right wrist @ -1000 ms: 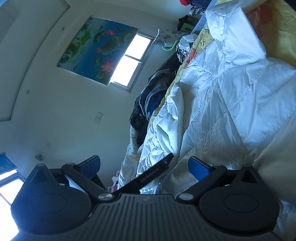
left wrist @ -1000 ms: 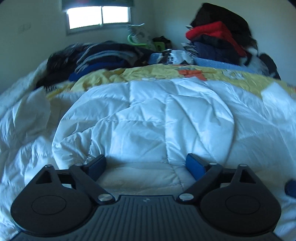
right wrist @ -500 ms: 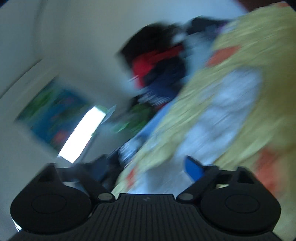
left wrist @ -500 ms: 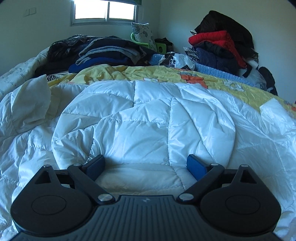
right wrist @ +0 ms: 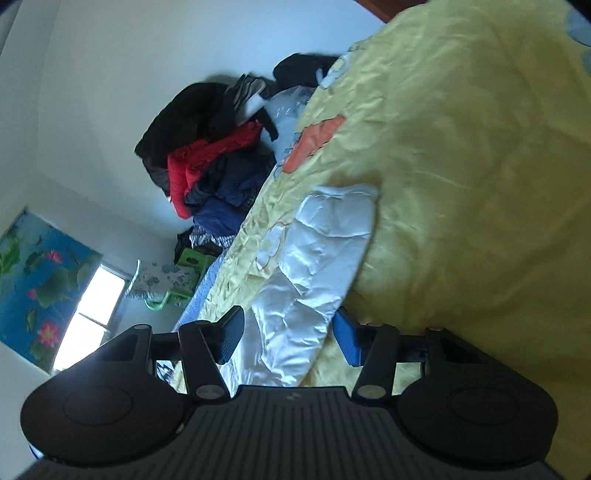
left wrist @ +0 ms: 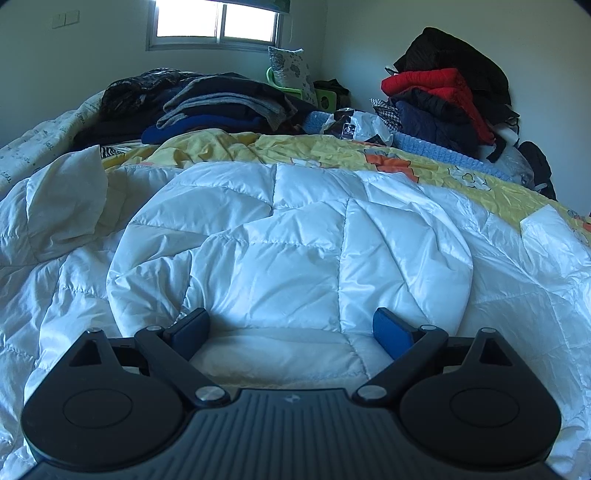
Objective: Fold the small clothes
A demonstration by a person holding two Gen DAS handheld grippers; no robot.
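Observation:
A white quilted jacket (left wrist: 295,251) lies spread on the bed, filling the middle of the left wrist view. My left gripper (left wrist: 291,328) is open, its blue fingers resting at the jacket's near hem with nothing between them. In the right wrist view, tilted sideways, a white sleeve end of the jacket (right wrist: 321,258) lies on the yellow bedspread (right wrist: 461,166). My right gripper (right wrist: 288,336) is open, with the sleeve running between its fingers; the jaws stand apart on either side of it.
A pile of dark folded clothes (left wrist: 207,107) sits at the back left of the bed. A heap of red and black jackets (left wrist: 443,96) leans on the right wall. A window (left wrist: 218,22) is behind. A green stool (right wrist: 188,262) stands in the corner.
My right gripper has swung fast from the jacket's edge by the left wall over to the sleeve on the yellow bedspread. The left gripper has tilted up slightly and stays open.

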